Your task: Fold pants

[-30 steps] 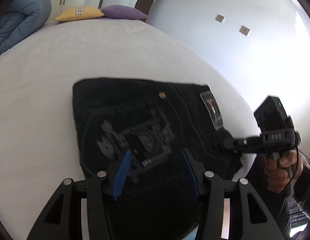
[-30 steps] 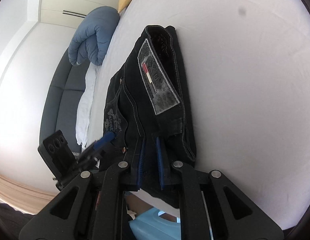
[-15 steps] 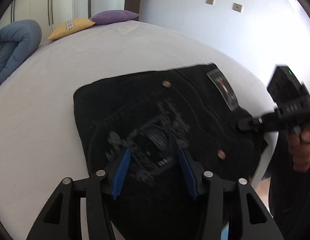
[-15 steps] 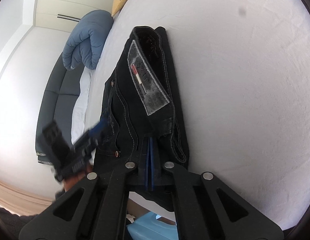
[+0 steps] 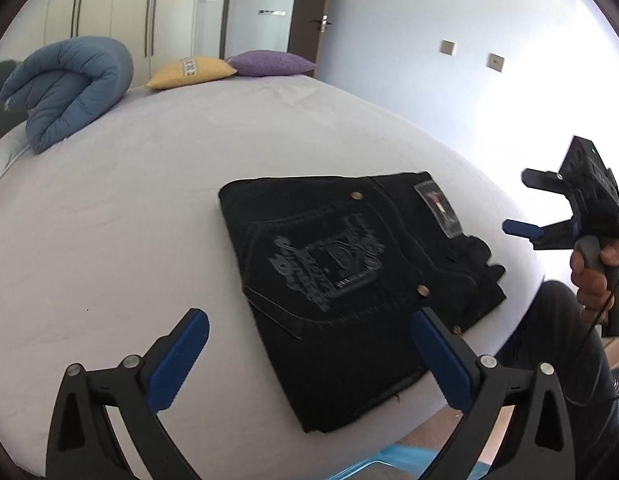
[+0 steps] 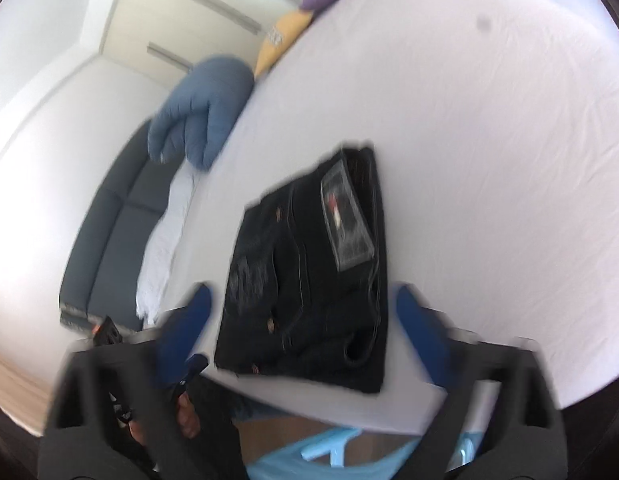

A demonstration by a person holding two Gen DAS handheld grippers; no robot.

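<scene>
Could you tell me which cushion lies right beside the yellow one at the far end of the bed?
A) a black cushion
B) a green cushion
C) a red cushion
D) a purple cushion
D: in the left wrist view a purple cushion lies right beside the yellow cushion at the far end of the bed.

Right-wrist view motion-blurred, pants patch lettering unreadable, light-blue object at 6 o'clock cut off by frame edge
</scene>
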